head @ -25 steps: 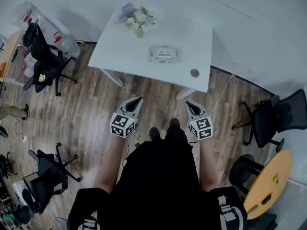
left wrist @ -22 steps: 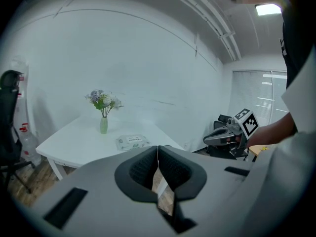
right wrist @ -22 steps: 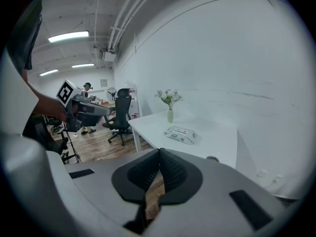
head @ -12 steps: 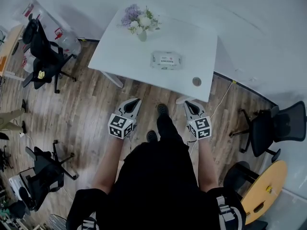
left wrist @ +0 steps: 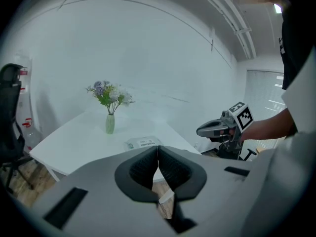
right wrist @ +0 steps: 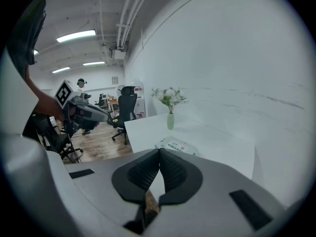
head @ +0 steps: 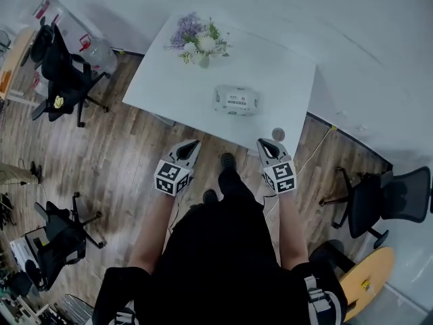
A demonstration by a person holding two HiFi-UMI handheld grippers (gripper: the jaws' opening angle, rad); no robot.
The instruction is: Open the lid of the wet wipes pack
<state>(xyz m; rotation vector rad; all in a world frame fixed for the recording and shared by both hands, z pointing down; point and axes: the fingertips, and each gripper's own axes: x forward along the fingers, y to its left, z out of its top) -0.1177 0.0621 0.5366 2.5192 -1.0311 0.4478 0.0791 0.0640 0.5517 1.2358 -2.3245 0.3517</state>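
Short of the tabletop (head: 169,80) — nothing touched yet
Wet wipes pack (head: 236,100) lies mid-tabletop; left gripper (head: 193,143) and right gripper (head: 264,144) hang off its near edge, fingers pressed together, empty — a one-sided prod might slide the pack.

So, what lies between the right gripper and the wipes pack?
Head view: only bare table between right gripper and wipes pack; the round cable hole sits aside.
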